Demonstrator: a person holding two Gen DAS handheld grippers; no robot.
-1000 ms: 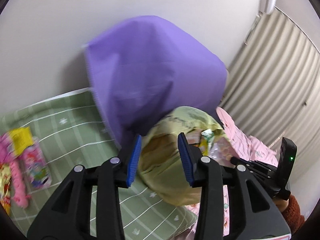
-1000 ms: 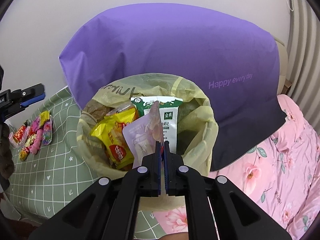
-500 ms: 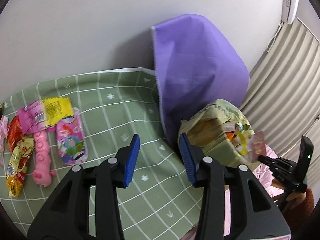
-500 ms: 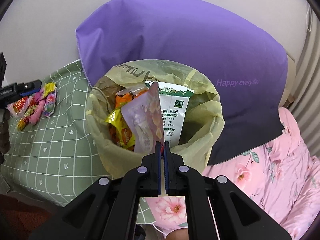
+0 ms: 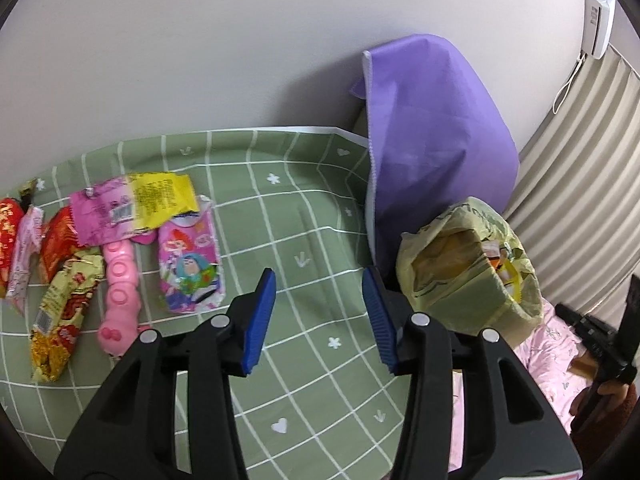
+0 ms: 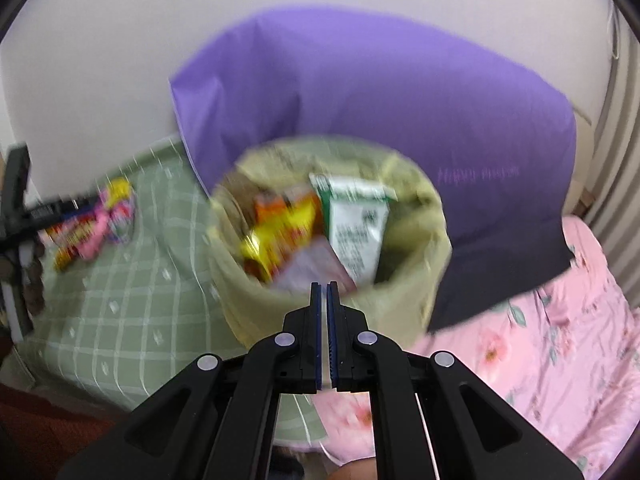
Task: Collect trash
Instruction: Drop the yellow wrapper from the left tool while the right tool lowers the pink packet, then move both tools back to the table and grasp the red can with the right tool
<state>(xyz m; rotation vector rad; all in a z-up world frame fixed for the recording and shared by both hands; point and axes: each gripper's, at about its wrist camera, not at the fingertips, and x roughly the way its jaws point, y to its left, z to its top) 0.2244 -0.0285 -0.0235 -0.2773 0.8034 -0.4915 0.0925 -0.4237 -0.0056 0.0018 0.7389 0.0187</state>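
A bin lined with a yellow bag (image 6: 404,280) stands by the bed and holds several wrappers, among them a pale pink pouch (image 6: 316,268) and a green-and-white carton (image 6: 356,224). My right gripper (image 6: 324,292) is above its near rim with the jaws nearly closed and nothing between them. The view is blurred. My left gripper (image 5: 318,300) is open and empty above the green checked sheet (image 5: 304,240). Several wrappers lie at the left: a cartoon pouch (image 5: 190,264), a pink pig-shaped pack (image 5: 120,292), a yellow-and-pink wrapper (image 5: 140,200). The bin also shows at the right of the left wrist view (image 5: 468,272).
A purple pillow (image 5: 432,136) leans on the wall behind the bin. A pink floral quilt (image 6: 552,340) lies to the right. Beige curtains (image 5: 580,168) hang at the far right. More red and gold wrappers (image 5: 60,304) lie at the sheet's left edge.
My right gripper let go of the pale pink pouch, which now lies in the bin. My left gripper swung left from the bin to above the sheet near the wrappers.
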